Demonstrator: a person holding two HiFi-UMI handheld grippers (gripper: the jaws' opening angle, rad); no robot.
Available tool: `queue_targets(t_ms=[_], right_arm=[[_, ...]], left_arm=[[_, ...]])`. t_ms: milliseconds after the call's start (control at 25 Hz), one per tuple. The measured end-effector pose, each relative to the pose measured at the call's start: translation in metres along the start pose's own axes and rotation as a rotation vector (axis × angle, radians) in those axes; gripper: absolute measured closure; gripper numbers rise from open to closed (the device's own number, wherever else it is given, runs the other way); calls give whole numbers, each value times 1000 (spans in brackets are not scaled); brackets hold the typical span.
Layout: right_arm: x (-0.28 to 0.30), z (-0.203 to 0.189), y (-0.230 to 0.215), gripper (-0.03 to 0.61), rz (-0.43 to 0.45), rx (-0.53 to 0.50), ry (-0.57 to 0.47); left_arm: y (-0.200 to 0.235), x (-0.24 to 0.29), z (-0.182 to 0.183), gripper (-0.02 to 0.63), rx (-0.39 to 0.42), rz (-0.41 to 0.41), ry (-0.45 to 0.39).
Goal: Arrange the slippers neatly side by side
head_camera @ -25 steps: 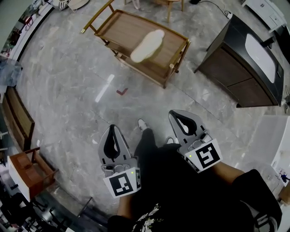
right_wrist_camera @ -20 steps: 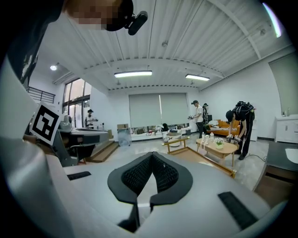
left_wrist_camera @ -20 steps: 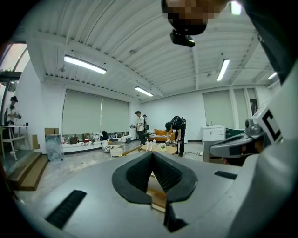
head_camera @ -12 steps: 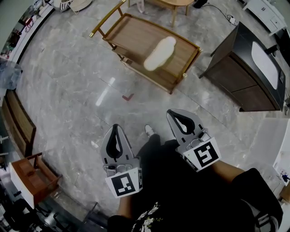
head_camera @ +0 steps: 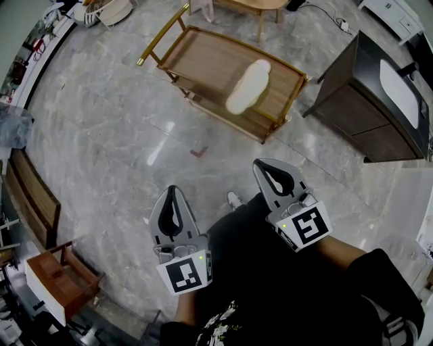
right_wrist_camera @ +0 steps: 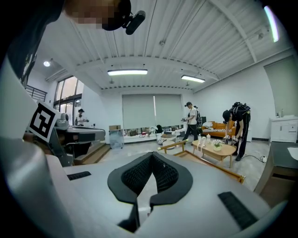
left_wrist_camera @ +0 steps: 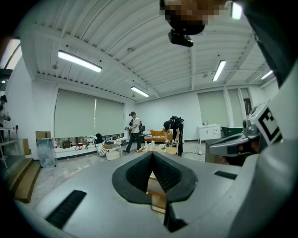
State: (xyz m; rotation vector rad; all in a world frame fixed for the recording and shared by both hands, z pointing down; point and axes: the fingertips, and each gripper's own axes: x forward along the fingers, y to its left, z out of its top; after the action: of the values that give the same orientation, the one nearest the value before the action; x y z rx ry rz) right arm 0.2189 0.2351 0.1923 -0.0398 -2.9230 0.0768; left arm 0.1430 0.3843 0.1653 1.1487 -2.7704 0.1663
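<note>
**L gripper** [left_wrist_camera: 152, 154]: jaws closed, dark ribbed pads meeting at the tips, nothing clamped. Only a sliver of pale wood shows thru the hollow behind the tips.

**R gripper** [right_wrist_camera: 151, 155]: jaws likewise shut tip-to-tip, and empty.

**Head view:** both grippers sit low in frame, tips toward the top. L gripper [head_camera: 172, 190] is at left, R gripper [head_camera: 261, 163] at right and a little further up. The person's dark-clad legs and one shoe [head_camera: 235, 200] lie between them.

**Slipper** [head_camera: 247, 86]: cream, lying lengthwise on the wooden trolley [head_camera: 203, 59].
- It is ahead of both sets of tips and well apart from them, touched by neither.
- It lies almost straight beyond the R tips, and up and to the right of the L tips.
- Grey marbled floor [head_camera: 101, 135] w/ a small red mark [head_camera: 198, 153] separates jaws from trolley.

**Surroundings:** the trolley has a brass-coloured handle at its left end. A dark cabinet [head_camera: 365, 101] stands just beside its right end, and a coffee table [head_camera: 252, 4] stands beyond it at the frame top.
</note>
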Motion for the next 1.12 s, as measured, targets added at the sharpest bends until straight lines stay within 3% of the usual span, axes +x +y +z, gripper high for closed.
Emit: queue_targets(t_ms=[360,680,920,1120], right_arm=[[-3,-7,-17,586,-86,-2,39],[23,-16,-18,586,-84,15,66],[40,-16,-25,586,-100,15,78],[58,-20,-37,586,-112,34,98]], left_arm=[[5,14,-10,612,-27,-34,26],[24,27,-20,612,-33,-23,60],[34,48,-23,612,31,-26,70],[39,71,-20,612,25,-41,81]])
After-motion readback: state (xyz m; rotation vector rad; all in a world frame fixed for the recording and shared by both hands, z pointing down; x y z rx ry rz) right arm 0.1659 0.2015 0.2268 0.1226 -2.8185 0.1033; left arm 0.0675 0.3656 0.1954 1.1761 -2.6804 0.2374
